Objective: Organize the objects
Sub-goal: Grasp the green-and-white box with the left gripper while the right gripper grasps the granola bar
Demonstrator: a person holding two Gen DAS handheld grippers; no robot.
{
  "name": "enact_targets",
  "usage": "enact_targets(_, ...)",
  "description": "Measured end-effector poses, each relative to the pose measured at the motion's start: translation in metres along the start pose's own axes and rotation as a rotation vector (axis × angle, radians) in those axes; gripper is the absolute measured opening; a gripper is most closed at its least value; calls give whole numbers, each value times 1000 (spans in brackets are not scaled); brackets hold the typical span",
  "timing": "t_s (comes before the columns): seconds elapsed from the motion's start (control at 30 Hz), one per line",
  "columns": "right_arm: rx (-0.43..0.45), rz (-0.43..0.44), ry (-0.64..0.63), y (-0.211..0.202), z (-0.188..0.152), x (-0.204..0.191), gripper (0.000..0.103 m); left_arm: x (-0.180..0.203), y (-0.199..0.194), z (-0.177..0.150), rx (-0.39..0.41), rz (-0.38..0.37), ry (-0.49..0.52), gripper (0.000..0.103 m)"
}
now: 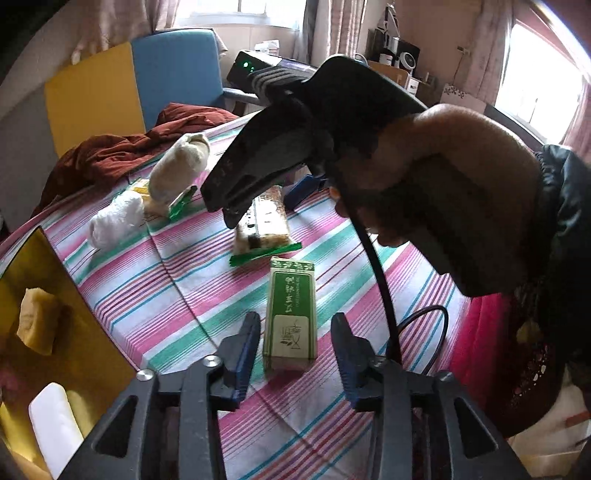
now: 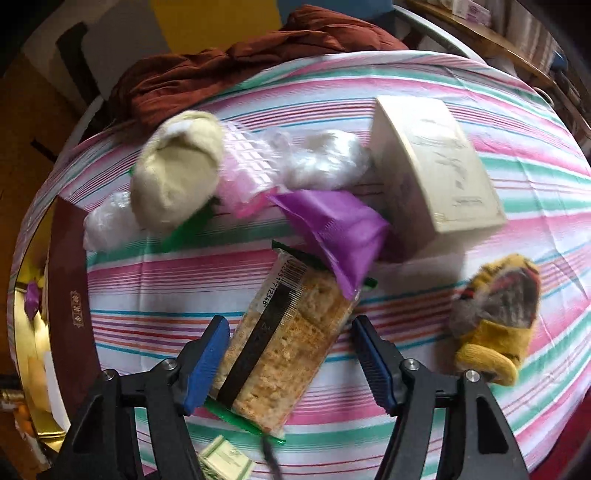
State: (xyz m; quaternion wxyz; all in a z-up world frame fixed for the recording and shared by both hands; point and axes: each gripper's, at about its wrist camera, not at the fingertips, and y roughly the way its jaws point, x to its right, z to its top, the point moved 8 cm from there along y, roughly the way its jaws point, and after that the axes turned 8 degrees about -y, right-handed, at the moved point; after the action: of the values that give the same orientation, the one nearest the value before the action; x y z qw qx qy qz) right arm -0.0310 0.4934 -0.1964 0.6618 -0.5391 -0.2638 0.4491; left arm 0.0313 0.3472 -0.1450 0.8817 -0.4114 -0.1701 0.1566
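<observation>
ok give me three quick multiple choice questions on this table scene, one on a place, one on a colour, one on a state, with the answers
1. What lies between the right gripper fingers?
A. cracker pack
B. yellow mitten
C. cream box

2. What colour is the crumpled wrapper beyond the cracker pack?
A. orange
B. purple
C. black

3. How do the left gripper jaws stand around the green box?
A. clamped on it
B. apart, not touching it
C. shut above it

Answers: A, the pack sits between the blue pads; B, it is plainly purple; B, gaps show on both sides of the box.

A home: curtained window (image 1: 266,11), striped tablecloth (image 1: 184,266).
</observation>
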Motion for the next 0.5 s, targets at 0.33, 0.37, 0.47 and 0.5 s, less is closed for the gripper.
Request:
enact_targets(0.33, -8, -56, -43, 4, -2, -2, 70, 8, 30, -3, -56, 37, 26, 31)
enact_targets(0.37, -7, -70, -61, 4, -3, -3, 70, 9, 29, -3, -53, 38, 27, 31)
enact_targets(0.47, 7, -99, -94, 1, -3, -5, 50, 12, 22, -7, -36, 45, 26, 30)
enact_targets(0.5, 13, -88, -92, 0, -3, -6, 46, 12, 19, -7, -29, 46, 21, 30)
